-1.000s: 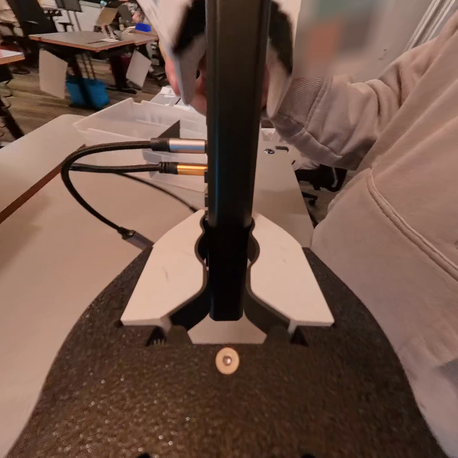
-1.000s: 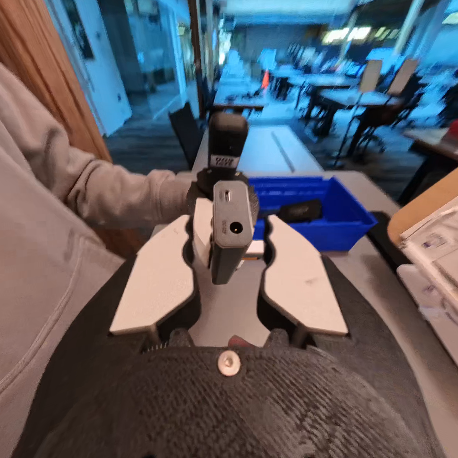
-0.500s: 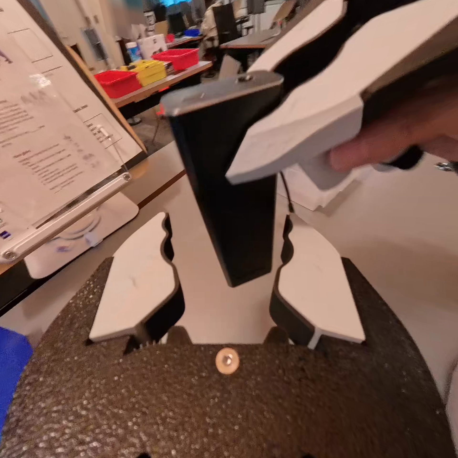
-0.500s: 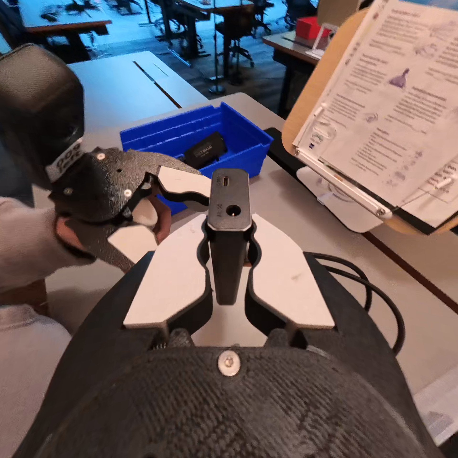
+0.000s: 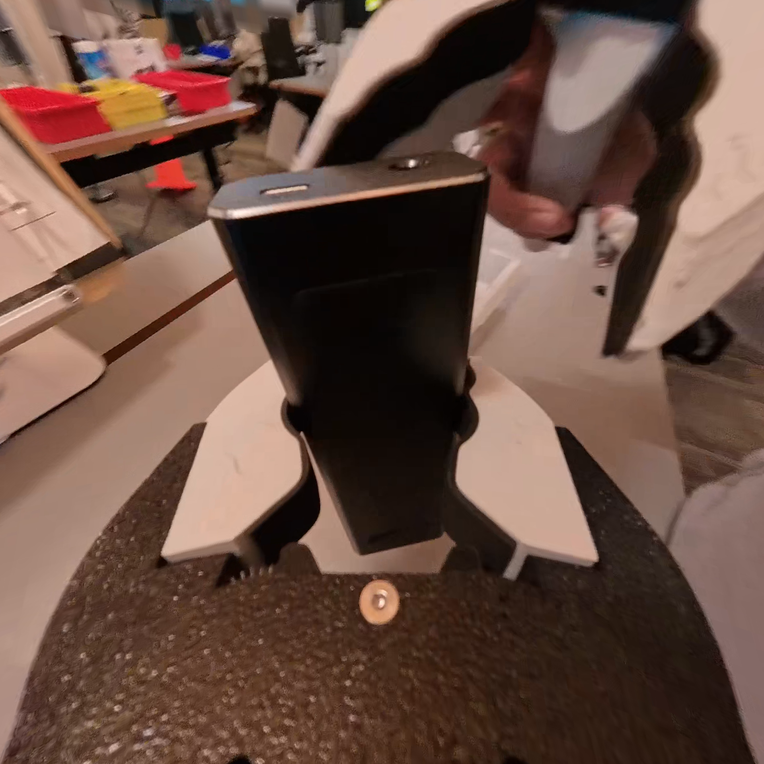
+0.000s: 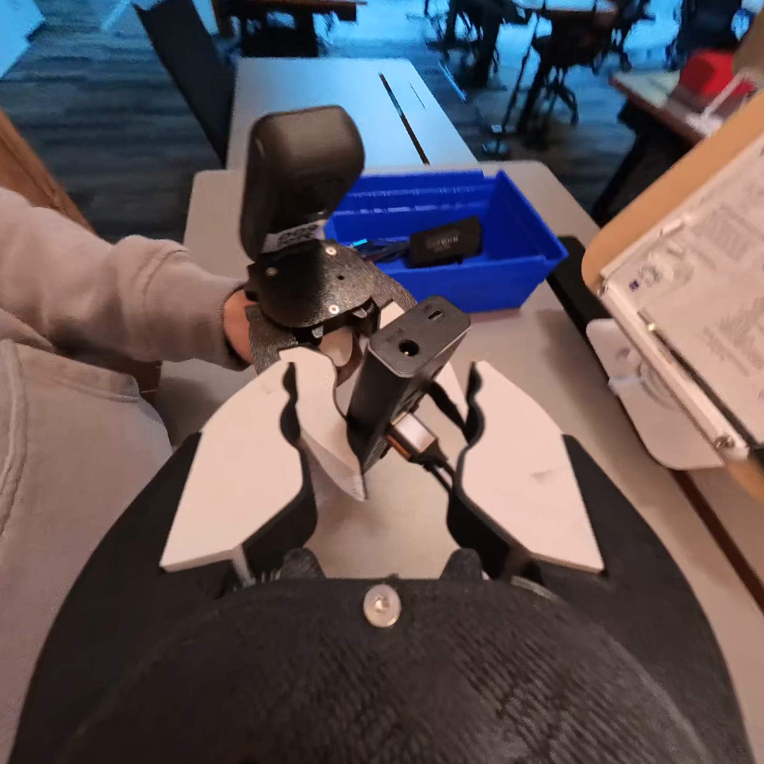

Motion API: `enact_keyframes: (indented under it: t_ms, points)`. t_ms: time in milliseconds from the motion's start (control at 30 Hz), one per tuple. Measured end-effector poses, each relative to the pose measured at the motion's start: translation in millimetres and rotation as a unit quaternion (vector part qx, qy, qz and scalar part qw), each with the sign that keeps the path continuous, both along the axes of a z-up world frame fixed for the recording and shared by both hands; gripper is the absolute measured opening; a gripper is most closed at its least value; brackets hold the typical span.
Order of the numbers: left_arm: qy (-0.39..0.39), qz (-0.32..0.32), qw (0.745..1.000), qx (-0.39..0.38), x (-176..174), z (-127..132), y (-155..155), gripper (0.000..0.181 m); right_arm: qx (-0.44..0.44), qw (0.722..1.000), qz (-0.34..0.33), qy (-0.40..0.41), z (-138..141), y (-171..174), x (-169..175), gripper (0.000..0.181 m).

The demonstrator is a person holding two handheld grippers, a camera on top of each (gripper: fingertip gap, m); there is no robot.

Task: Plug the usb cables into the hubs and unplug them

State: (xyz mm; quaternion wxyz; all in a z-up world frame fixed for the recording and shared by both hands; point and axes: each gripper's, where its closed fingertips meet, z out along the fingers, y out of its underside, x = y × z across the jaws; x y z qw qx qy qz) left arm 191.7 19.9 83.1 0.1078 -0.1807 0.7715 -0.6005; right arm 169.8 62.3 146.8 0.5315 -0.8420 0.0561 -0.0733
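A black USB hub (image 5: 364,330) stands upright between the fingers of my left gripper (image 5: 378,401), which is shut on its lower part across the wide faces. In the right wrist view the hub (image 6: 397,372) tilts above the table, with a silver and a gold plug (image 6: 413,438) in its side and black cables (image 6: 446,407) trailing off. My right gripper (image 6: 380,372) is open, its fingers spread on either side of the hub without touching it. It also shows in the left wrist view (image 5: 475,82), above the hub. The left gripper (image 6: 372,446) is seen from the right wrist view too.
A blue bin (image 6: 516,281) holding a black device (image 6: 446,242) sits at the far end of the grey table (image 6: 537,372). A document stand (image 6: 682,310) is on the right. Red and yellow bins (image 5: 53,115) sit on a distant table. A person's sleeve (image 6: 103,297) is at left.
Half a second ago my right gripper held the hub and the left was open. Now the left is shut on the hub and the right has opened and drawn back.
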Motion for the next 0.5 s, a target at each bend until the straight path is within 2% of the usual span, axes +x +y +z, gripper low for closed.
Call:
enact_keyframes:
  t_ms: [67,133,200,233,267,333,433,500]
  points:
    - [-0.021,-0.058,0.998,-0.013,-12,7,-5,0.072,0.011,1.0,0.02,-0.007,7,-4,1,0.087]
    - [-0.037,-0.124,0.991,-0.014,-27,13,-11,0.072,0.015,0.999,0.043,0.005,7,-2,0,0.094]
    - [-0.041,-0.162,0.986,-0.01,-36,15,-16,0.072,0.015,0.997,0.07,0.018,2,1,-3,0.087]
    - [-0.037,-0.171,0.985,-0.007,-37,15,-18,0.073,0.022,0.994,0.108,0.027,2,3,-13,0.07]
    - [-0.035,-0.175,0.984,-0.006,-37,15,-18,0.072,0.029,0.992,0.12,0.027,4,4,-17,0.061]
    - [-0.032,-0.172,0.985,0.004,-35,14,-16,0.072,0.03,0.993,0.11,0.032,3,5,-14,0.061]
    - [0.0,-0.113,0.994,0.014,-18,11,-10,0.07,0.016,0.997,0.067,0.017,1,3,-2,0.061]
    - [0.033,-0.092,0.995,-0.022,-12,16,-8,0.073,0.0,0.999,0.048,-0.004,-2,1,4,0.061]
